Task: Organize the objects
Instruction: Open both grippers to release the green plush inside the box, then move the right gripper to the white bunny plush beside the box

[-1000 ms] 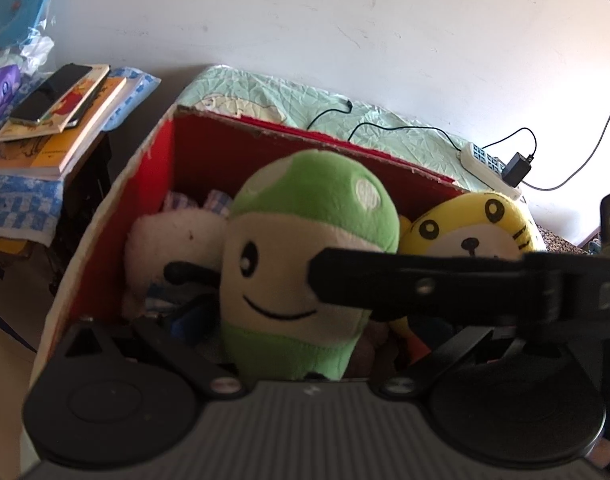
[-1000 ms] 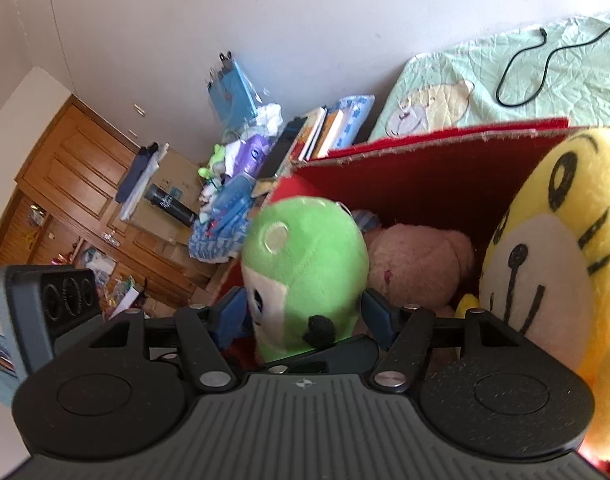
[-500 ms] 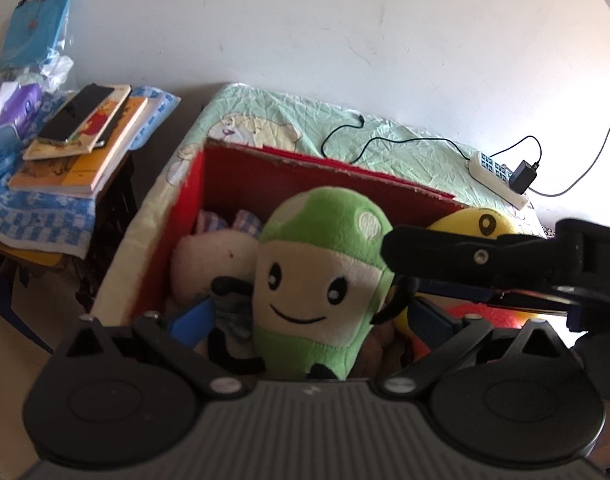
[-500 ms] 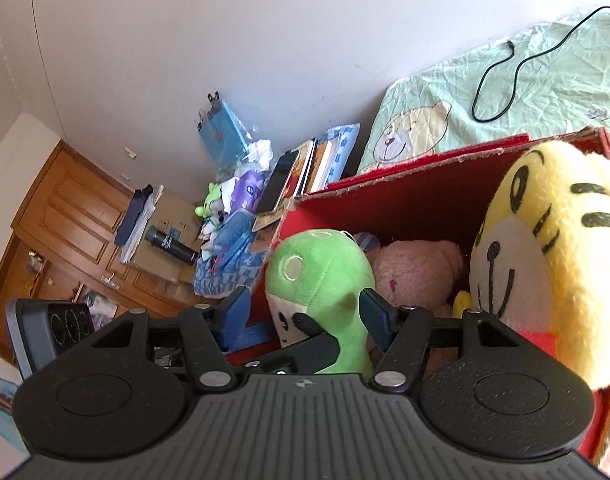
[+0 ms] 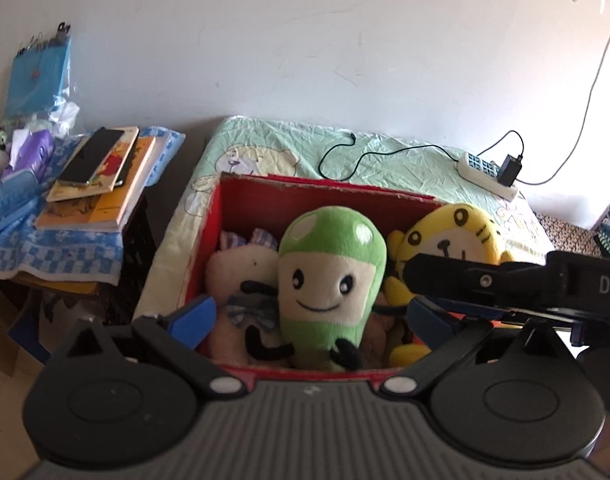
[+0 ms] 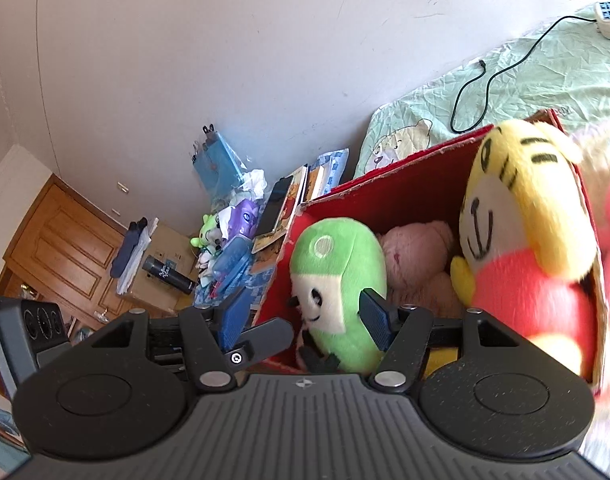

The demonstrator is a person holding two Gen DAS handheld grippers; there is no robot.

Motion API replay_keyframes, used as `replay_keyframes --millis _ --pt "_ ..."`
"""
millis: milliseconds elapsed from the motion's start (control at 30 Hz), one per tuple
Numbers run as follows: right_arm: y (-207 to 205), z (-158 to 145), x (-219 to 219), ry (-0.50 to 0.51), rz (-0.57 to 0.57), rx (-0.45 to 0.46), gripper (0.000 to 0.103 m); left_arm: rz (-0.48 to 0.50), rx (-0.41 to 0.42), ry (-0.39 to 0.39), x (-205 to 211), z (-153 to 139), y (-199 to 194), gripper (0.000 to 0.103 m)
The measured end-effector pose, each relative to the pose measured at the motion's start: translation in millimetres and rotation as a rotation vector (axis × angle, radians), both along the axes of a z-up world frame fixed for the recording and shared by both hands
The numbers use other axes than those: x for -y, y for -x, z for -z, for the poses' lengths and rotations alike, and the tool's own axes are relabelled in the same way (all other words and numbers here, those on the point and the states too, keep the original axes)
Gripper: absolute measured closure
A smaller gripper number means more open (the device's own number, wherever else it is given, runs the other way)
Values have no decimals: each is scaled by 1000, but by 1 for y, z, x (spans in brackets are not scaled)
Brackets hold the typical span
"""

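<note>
Both my grippers gape empty: left gripper [image 5: 311, 314], right gripper [image 6: 303, 314]. Green plush [image 5: 329, 276] stands upright mid red box [image 5: 241, 204], beside tiger plush [image 5: 451, 232]. Best withdraw straight, without snagging it.

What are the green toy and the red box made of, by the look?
Green toy: plush fabric, matte fuzzy nap, stitched face, likely soft-stuffed. Red box: seemingly cardboard, red inside, with a raw brown, slightly ragged rim.
</note>
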State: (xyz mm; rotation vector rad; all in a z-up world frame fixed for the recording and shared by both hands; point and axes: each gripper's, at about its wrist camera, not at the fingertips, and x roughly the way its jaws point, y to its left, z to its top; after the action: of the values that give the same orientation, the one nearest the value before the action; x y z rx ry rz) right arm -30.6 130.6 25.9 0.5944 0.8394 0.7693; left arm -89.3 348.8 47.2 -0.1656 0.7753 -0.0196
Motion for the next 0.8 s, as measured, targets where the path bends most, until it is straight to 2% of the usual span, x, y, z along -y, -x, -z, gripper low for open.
replay_keyframes --millis 133,300,567,800 --pt "20 -1 3 -16 17 20 38 15 6 -10 6 -2 16 1" --pt "41 4 14 -55 36 -20 38 49 -5 -33 20 2 34 1" --pt "68 18 35 -29 68 -51 38 106 -73 -49 46 23 44 1" --pt "70 35 57 -8 76 -99 38 133 -138 -54 78 45 39 1"
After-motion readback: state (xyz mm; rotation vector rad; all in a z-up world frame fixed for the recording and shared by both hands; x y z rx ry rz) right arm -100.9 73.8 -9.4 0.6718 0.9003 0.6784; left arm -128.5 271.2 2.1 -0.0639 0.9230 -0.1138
